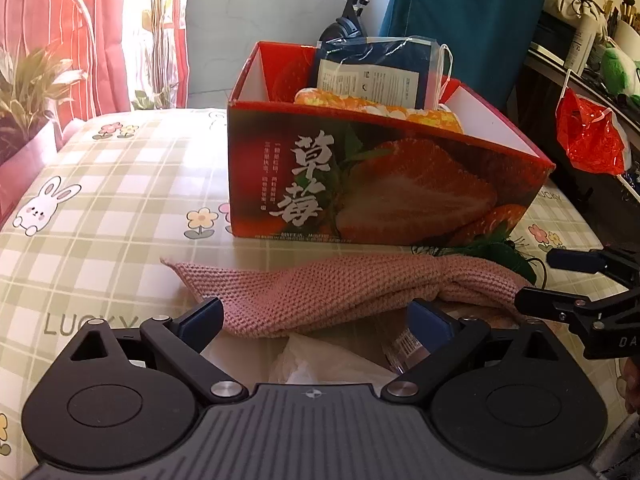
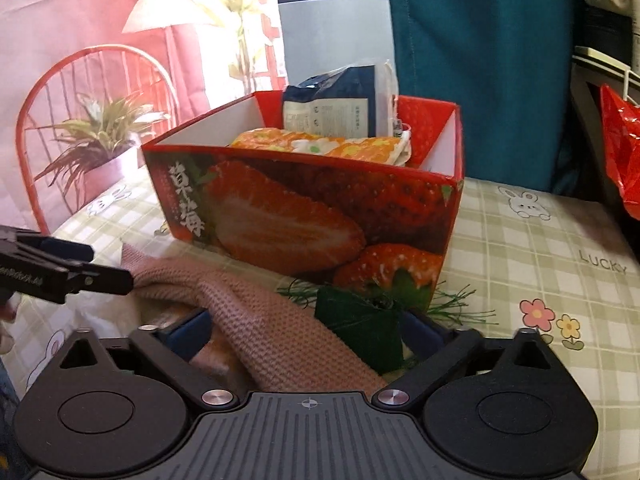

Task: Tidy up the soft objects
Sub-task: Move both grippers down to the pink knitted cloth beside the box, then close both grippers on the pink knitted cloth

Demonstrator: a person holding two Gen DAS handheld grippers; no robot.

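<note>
pink knitted cloth (image 1: 320, 296) lies right in front of both tongs, on the table (image 1: 120, 184) with the checked bunny cover. it stretches across between them, just before the strawberry box (image 1: 384, 184).

left tongs (image 1: 316, 320) are spread wide, with one end of the pink cloth between the two tips, but they do not pinch it yet. under that end there is some clear plastic wrap (image 1: 304, 360) with a small barcode. right tongs (image 2: 304, 332) are spread too, and the other end of the pink cloth runs between their tips, beside a dark green cloth with fringe (image 2: 360, 332). i think nothing is held right now.

the pink cloth looks soft, light and floppy. it will sag and bend if picked up by one end, so i think it is best to pinch both ends and lift together. it is not slippery and will not break.

the box, past the tongs, already has an orange flower cloth (image 2: 324, 146) and a dark blue packet in a clear bag (image 1: 376, 72) in it. there is room near the front.

the box shows big white chinese letters that say strawberry. the table cover says "lucky". the small print on the packet is too tiny to read.
</note>
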